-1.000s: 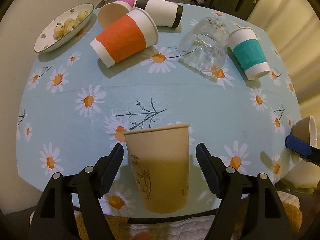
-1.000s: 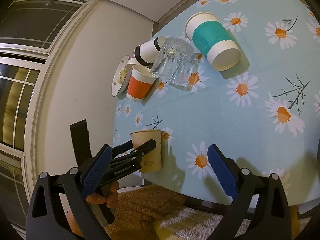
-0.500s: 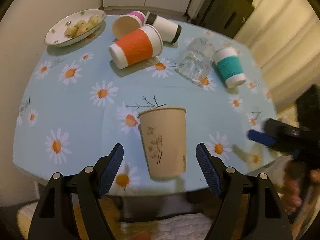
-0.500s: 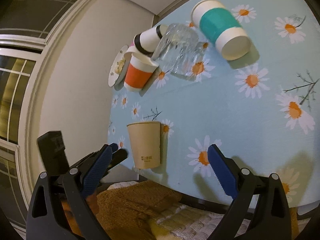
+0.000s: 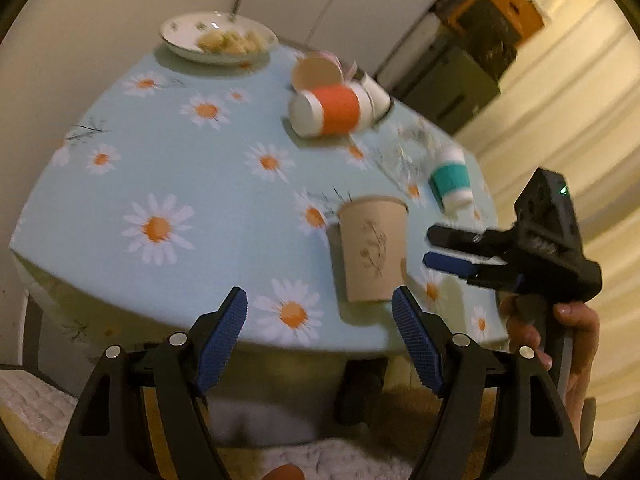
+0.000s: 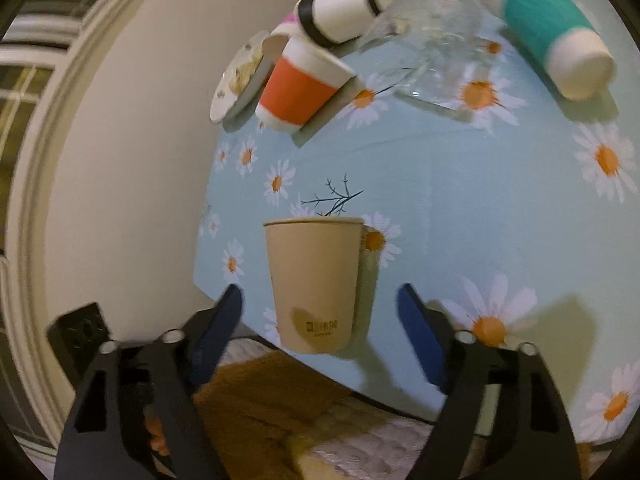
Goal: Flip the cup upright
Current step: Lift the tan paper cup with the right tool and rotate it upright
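Brown paper cup [image 6: 314, 284] stands upright between open right jaws.

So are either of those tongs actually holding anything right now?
No. Both the left tongs and the right tongs are open and empty; the tan paper cup stands upright on the daisy-print table, untouched.

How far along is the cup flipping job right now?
Done: the tan paper cup stands upright near the table edge, free of both grippers. In hand: nothing; the left gripper and right gripper are both open. Left: the orange cup, teal cup, black-banded cup, pink cup and glass lie on their sides at the far end.
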A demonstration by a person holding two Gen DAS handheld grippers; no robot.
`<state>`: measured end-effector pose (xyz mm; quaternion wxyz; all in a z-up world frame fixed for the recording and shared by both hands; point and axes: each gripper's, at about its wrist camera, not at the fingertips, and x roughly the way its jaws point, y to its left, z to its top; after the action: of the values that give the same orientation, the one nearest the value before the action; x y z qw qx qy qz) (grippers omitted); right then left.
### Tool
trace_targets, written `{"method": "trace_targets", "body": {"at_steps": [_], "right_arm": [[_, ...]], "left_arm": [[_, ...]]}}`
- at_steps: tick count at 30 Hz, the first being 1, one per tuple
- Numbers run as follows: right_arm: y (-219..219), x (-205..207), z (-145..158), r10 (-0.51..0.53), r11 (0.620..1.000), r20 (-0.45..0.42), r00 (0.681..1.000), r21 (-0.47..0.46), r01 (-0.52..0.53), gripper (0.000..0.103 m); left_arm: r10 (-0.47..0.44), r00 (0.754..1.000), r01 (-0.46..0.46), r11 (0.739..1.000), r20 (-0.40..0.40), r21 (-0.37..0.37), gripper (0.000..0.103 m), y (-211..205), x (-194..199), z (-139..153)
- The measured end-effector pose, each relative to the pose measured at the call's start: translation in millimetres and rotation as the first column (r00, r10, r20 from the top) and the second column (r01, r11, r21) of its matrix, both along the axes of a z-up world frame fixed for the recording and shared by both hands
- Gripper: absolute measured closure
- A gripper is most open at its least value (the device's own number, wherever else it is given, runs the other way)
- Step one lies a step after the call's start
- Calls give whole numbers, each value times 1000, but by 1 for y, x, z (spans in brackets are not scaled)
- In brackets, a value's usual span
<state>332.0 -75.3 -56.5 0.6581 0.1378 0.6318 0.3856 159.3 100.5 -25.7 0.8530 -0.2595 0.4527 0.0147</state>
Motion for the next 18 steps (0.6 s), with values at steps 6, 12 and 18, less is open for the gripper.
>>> {"method": "trace_targets", "body": {"at_steps": [6, 12, 18], "right_arm": [[20, 4, -12, 36, 999, -18, 999, -37, -36, 30], [30, 7, -19, 57, 996, -16, 998, -71, -58, 30], [38, 9, -22, 76, 993, -22, 997, -89, -77, 33]], "left_arm": [[22, 998, -20, 999, 52, -45, 30, 18, -3, 0], [28, 998, -23, 996, 55, -89, 30, 34, 5, -8], [6, 999, -1, 995, 45, -104, 30, 38, 13, -17]]}}
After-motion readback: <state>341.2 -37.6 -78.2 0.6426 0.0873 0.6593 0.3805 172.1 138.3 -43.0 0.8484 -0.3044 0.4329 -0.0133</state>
